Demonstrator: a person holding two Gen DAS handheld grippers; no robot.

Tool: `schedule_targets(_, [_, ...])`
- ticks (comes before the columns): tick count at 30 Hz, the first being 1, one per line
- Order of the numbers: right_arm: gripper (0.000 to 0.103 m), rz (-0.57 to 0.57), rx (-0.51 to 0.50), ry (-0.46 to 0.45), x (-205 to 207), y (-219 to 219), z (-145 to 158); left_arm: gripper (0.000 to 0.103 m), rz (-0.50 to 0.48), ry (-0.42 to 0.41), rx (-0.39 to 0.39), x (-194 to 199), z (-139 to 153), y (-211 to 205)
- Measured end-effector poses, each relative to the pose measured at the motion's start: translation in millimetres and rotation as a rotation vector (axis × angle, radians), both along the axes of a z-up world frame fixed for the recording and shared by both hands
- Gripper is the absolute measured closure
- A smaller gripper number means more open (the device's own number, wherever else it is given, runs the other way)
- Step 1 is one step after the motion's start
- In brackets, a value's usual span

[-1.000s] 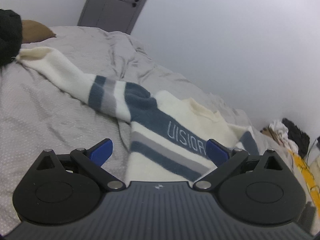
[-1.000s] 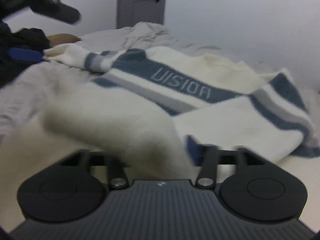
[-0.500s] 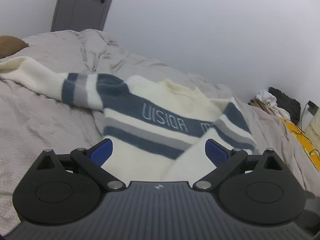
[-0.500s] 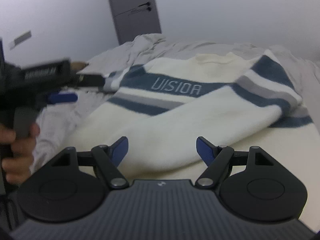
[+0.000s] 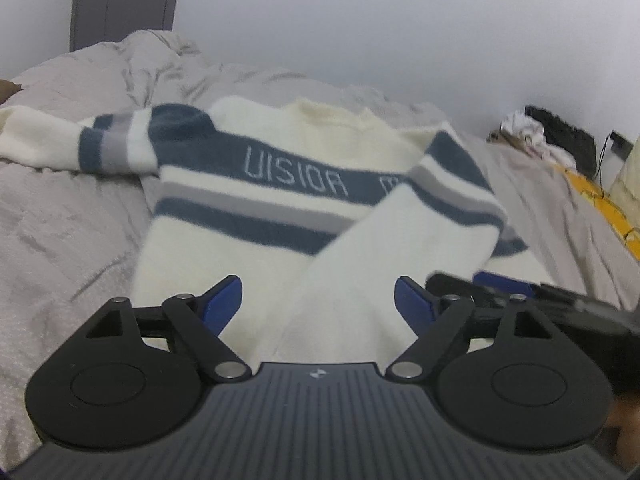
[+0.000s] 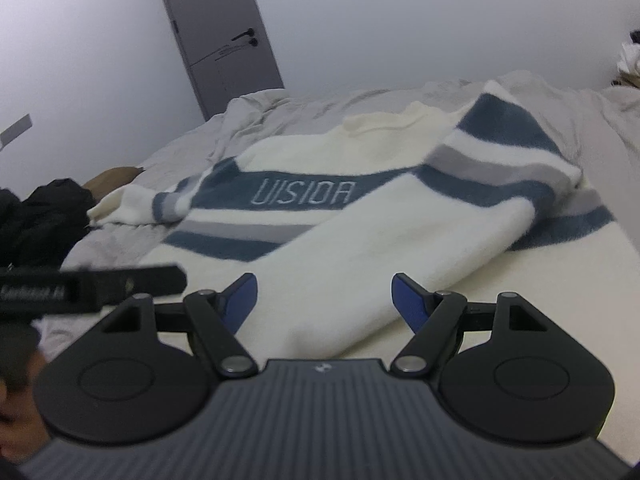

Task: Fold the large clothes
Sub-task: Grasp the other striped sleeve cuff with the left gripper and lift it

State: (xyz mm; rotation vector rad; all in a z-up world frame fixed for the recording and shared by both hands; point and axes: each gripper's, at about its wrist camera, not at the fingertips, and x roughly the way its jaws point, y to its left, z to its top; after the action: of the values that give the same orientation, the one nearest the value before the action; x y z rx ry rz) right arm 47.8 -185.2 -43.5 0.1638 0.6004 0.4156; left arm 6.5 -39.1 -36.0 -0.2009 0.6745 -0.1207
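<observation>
A cream sweater [image 5: 280, 184] with blue and grey stripes and pale lettering lies flat on the bed. One sleeve [image 5: 48, 144] stretches out to the left. The other sleeve [image 6: 380, 248] is folded across the body, its cuff end toward me. My left gripper [image 5: 319, 300] hovers at the sweater's hem, its jaws closing, with the folded sleeve's end between the fingers and the pads off it. My right gripper [image 6: 325, 296] is open over the same cuff, its jaws closing slightly and not pressing. Each gripper shows at the edge of the other's view: right gripper [image 5: 500, 284], left gripper [image 6: 92, 284].
The sweater rests on a rumpled grey duvet [image 5: 60, 240]. A grey door [image 6: 224, 40] stands behind the bed. Black clothing [image 6: 44, 216] and a brown pillow [image 6: 116, 176] lie at the left. A heap of clothes [image 5: 552, 136] and yellow fabric [image 5: 600, 200] sit at the right.
The right gripper let go of the sleeve, which now lies folded across the body, and drew back. The left gripper swung from the outstretched sleeve to the hem, and its jaws narrowed.
</observation>
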Motion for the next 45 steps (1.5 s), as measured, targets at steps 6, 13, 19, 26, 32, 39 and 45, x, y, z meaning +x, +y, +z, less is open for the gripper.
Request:
schedule_targets(6, [0.044,-0.027,-0.021,0.015,19,0,-19,0.031,-0.016,0.088,0.048,11,-20,-9])
schedule_targets(13, [0.046,-0.040,-0.052,0.053,26,5,-39,0.033,0.002,0.180,0.151,22,-47,-19])
schedule_targets(19, [0.047,-0.048,-0.046,0.057,25,3,-37,0.033,0.036,0.163,0.066,22,-38,-3])
schedule_targets(26, [0.047,-0.048,-0.046,0.052,21,1,-35,0.031,0.230,0.078,-0.001,56,-1,56])
schedule_targets(32, [0.047,-0.048,-0.048,0.049,21,2,-35,0.029,0.471,0.094,-0.139,98,-3,144])
schedule_targets(39, [0.047,-0.056,-0.022,0.051,22,0,-38,0.024,0.654,0.099,-0.342,122,-29,239])
schedule_targets(45, [0.044,-0.060,-0.013,0.053,26,2,-41,0.024,0.826,0.016,-0.651,109,-70,316])
